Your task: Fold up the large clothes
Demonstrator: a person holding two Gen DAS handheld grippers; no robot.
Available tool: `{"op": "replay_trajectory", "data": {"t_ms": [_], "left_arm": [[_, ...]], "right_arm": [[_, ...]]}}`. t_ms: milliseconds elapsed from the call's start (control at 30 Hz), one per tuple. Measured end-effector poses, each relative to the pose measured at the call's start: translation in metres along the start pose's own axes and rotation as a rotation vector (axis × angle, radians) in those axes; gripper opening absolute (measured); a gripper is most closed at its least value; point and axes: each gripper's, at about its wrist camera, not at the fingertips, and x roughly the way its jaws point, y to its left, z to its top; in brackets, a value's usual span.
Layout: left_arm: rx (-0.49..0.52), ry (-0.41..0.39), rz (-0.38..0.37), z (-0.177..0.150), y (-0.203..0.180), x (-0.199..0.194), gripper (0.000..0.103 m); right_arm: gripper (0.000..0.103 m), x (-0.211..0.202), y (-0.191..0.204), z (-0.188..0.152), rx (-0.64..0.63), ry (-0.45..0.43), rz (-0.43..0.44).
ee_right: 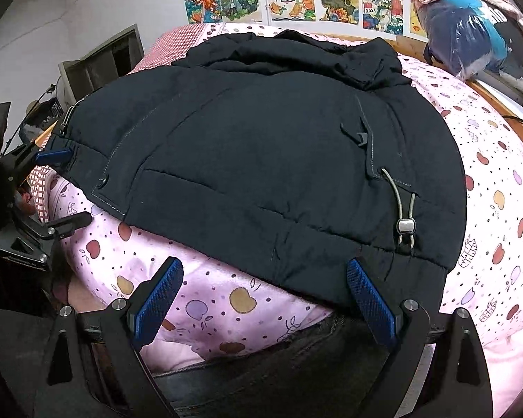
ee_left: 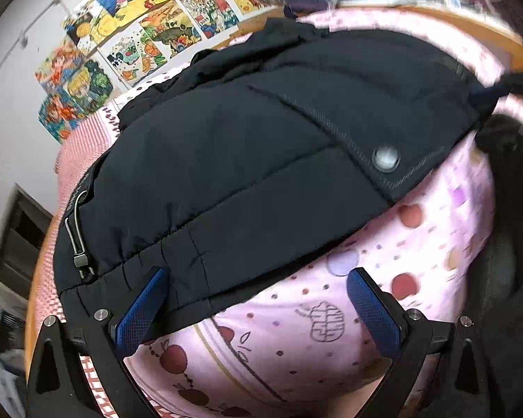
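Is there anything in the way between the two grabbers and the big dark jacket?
Nothing visible. The jacket lies spread on the pink quilt, its hem right at the open fingers of the left gripper and the right gripper.

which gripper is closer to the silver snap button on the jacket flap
Left. The left gripper sits at the hem just below the snap button; the right gripper is at the hem's other end.
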Motion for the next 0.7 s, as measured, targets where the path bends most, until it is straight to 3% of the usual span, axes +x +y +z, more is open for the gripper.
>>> {"op": "replay_trajectory", "data": {"t_ms": [133,267,400,467,600,700], "left_arm": [[0.049,-0.005,0.065,-0.003,-0.011,0.0,0.103],[0.025,-0.013,0.07,-0.003,-0.009,-0.004,0.103],[0.011,-0.017,0.131,-0.003,-0.005,-0.005,0.102],[0.005,-0.03,0.17,-0.002,-0.001,-0.005,0.093],[0.021,-0.049,0.19,-0.004,0.0,-0.005,0.088],[0.035,-0.088,0.217,-0.004,-0.003,-0.013,0.074]], "right_arm": [[0.092,0.008,0.0,0.0,0.01,0.04,-0.02],[0.092,0.009,0.002,-0.001,0.012,0.046,-0.024],[0.092,0.01,0.003,-0.001,0.01,0.055,-0.027],[0.093,0.013,0.004,0.0,0.01,0.081,-0.027],[0.092,0.015,0.012,0.002,-0.03,0.102,-0.063],[0.092,0.016,0.02,0.004,-0.07,0.111,-0.111]]}}
